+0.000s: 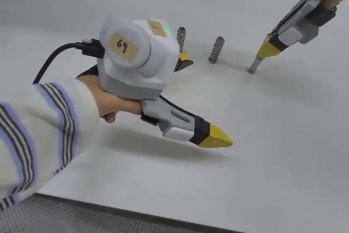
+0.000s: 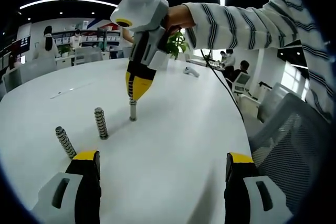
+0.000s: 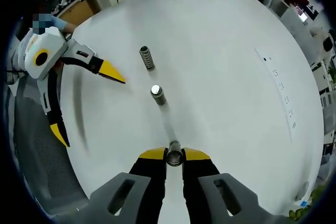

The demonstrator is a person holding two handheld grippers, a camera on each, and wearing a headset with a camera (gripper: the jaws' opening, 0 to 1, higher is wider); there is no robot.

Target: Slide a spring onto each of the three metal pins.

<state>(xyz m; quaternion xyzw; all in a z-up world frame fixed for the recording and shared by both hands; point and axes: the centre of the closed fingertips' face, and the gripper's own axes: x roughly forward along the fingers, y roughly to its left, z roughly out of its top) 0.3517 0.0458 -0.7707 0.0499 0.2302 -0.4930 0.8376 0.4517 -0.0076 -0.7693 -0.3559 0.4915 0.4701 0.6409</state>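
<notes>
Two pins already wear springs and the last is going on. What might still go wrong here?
The right gripper pinches the spring at the top of the last pin; a tilt may jam it or tip the pin. The open left gripper has one jaw close beside a finished pin and might knock it.

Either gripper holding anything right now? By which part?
Right gripper pinches a spring by its sides at the jaw tips, over the bare pin. Left gripper holds nothing.

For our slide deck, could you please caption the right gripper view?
Right gripper shut on a spring, two spring-fitted pins standing beyond on the white table.
</notes>
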